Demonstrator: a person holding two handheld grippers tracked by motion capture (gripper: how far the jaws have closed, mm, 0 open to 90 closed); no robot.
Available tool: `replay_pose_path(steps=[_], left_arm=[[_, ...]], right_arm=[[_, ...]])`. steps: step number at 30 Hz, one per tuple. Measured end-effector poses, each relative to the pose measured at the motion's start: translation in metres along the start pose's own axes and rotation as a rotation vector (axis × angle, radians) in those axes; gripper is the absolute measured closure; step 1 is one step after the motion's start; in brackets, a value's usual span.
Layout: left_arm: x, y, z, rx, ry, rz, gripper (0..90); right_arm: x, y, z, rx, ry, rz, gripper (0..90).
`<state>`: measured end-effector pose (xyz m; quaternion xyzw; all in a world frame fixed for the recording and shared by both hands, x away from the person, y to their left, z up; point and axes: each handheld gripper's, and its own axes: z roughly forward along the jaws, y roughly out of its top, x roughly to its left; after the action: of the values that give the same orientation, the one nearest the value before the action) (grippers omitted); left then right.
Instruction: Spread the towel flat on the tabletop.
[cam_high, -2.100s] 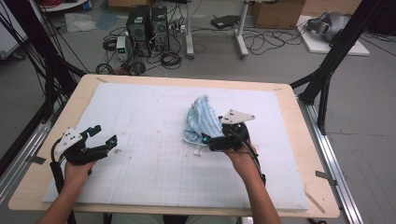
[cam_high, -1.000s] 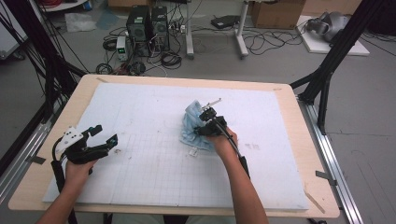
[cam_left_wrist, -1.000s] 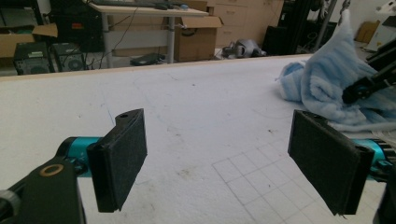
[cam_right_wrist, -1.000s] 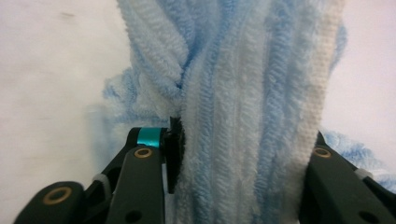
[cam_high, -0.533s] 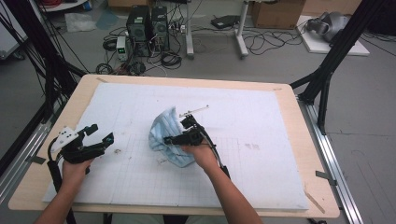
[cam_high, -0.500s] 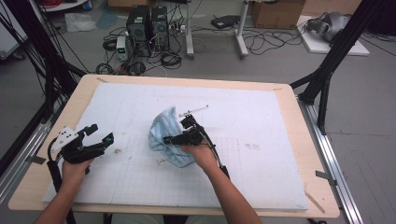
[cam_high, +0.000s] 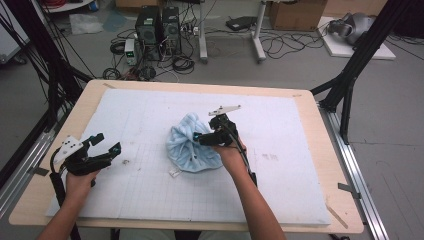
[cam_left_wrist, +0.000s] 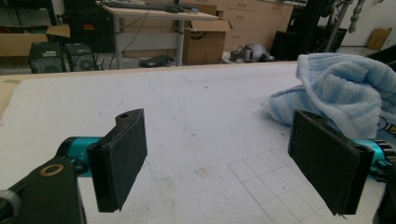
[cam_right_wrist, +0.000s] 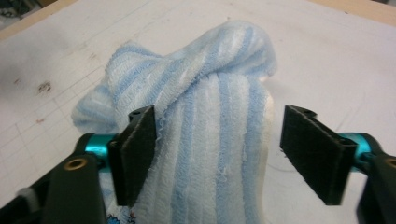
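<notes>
Since the previous frame the light blue striped towel (cam_high: 191, 147) has come back from the left toward the middle of the white mat (cam_high: 280, 200), where it lies bunched. Right gripper (cam_high: 200, 138): jaws have just been opening, a fold of towel between them, the left pad touching cloth, the right clear. Left gripper (cam_high: 106, 144): spread wide, empty, near the mat's left edge.

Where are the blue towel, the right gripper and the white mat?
blue towel (cam_high: 187, 147): high view, middle of the bunched cloth.
right gripper (cam_right_wrist: 217, 156): right gripper view, midway between its fingers, open around the towel fold.
white mat (cam_high: 145, 110): high view, bare gridded area left of the towel.
</notes>
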<state>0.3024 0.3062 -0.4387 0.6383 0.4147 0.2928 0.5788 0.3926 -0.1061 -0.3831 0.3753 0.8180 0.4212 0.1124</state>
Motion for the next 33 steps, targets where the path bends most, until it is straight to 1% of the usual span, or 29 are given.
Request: replay_pose_path(steps=[2,3,4,5,6,7,8,9,10,11,12,13,15,17,18,19,20,21,22,23,24,25,27,28,29,30,31,32,33], left_arm=[[-0.002,0.0,0.001,0.004,-0.004,0.001,20.0],[-0.002,0.0,0.001,0.006,-0.006,0.005,20.0],[-0.002,0.0,0.002,0.005,-0.006,0.008,20.1],[-0.003,0.0,0.002,0.006,-0.008,0.007,20.1],[-0.003,-0.001,0.002,0.008,-0.009,0.008,20.1],[-0.002,-0.001,0.002,0.01,-0.009,0.009,20.1],[-0.002,-0.001,0.002,0.011,-0.01,0.008,20.1],[-0.002,-0.001,0.002,0.01,-0.01,0.007,20.1],[-0.002,-0.001,0.002,0.008,-0.008,0.005,20.1],[-0.002,-0.001,0.002,0.008,-0.008,0.004,20.1],[-0.002,-0.001,0.002,0.008,-0.008,0.003,20.1],[-0.002,-0.001,0.002,0.006,-0.007,0.001,20.1],[-0.002,-0.001,0.003,0.01,-0.008,0.003,20.1],[-0.003,-0.001,0.003,0.01,-0.009,0.005,20.2],[-0.003,-0.001,0.003,0.01,-0.011,0.005,20.2],[-0.003,-0.001,0.002,0.014,-0.013,0.009,20.2],[-0.003,-0.001,0.003,0.014,-0.013,0.009,20.2],[-0.003,-0.001,0.003,0.015,-0.013,0.01,20.2],[-0.003,-0.001,0.003,0.016,-0.013,0.01,20.2],[-0.003,-0.001,0.003,0.015,-0.014,0.01,20.2],[-0.003,-0.002,0.003,0.016,-0.013,0.009,20.2],[-0.003,-0.002,0.003,0.015,-0.012,0.007,20.2],[-0.002,-0.002,0.003,0.016,-0.011,0.005,20.2],[-0.002,-0.002,0.003,0.015,-0.013,0.005,20.2],[-0.003,-0.002,0.002,0.017,-0.013,0.009,20.2],[-0.003,-0.001,0.002,0.016,-0.015,0.012,20.2],[-0.003,-0.001,0.002,0.014,-0.014,0.011,20.3],[-0.003,-0.001,0.002,0.014,-0.014,0.013,20.2],[-0.003,-0.001,0.002,0.015,-0.013,0.014,20.2]], right_arm=[[0.003,0.001,0.006,0.042,0.042,-0.081,61.0],[0.004,0.002,0.008,0.062,0.051,-0.105,74.8],[0.006,0.004,0.01,0.066,0.045,-0.135,77.5],[0.006,0.006,0.011,0.054,0.026,-0.153,78.2],[0.003,0.013,0.008,-0.004,-0.036,-0.153,79.4],[0.003,0.013,0.008,-0.004,-0.036,-0.153,79.4],[0.001,0.015,0.006,-0.019,-0.066,-0.154,79.4],[-0.006,0.023,0.002,-0.053,-0.165,-0.159,79.4],[-0.006,0.023,0.002,-0.053,-0.165,-0.159,79.4],[-0.011,0.026,0.0,-0.085,-0.216,-0.165,79.3],[-0.016,0.029,-0.001,-0.095,-0.256,-0.145,79.1],[-0.024,0.033,-0.001,-0.089,-0.299,-0.124,79.2],[-0.036,0.036,0.002,-0.089,-0.361,-0.09,79.3],[-0.047,0.038,0.004,-0.081,-0.415,-0.041,79.3],[-0.052,0.04,0.004,-0.084,-0.452,-0.025,79.2],[-0.059,0.041,0.003,-0.09,-0.503,-0.005,78.5],[-0.064,0.042,0.004,-0.076,-0.54,0.011,77.1],[-0.068,0.043,0.005,-0.058,-0.557,0.023,74.5],[-0.073,0.041,0.006,-0.033,-0.568,0.042,70.5],[-0.076,0.039,0.007,-0.033,-0.557,0.061,65.5],[-0.076,0.038,0.007,-0.04,-0.541,0.075,59.1],[-0.074,0.036,0.006,-0.063,-0.514,0.095,54.4],[-0.069,0.033,0.004,-0.095,-0.481,0.091,47.4],[-0.066,0.031,0.003,-0.105,-0.459,0.092,45.9],[-0.063,0.03,0.002,-0.11,-0.438,0.087,45.8],[-0.058,0.026,0.0,-0.11,-0.411,0.067,45.7],[-0.053,0.023,-0.001,-0.103,-0.405,0.036,45.6],[-0.05,0.02,-0.002,-0.097,-0.402,0.019,45.6],[-0.045,0.013,-0.005,-0.099,-0.376,0.008,45.5]])
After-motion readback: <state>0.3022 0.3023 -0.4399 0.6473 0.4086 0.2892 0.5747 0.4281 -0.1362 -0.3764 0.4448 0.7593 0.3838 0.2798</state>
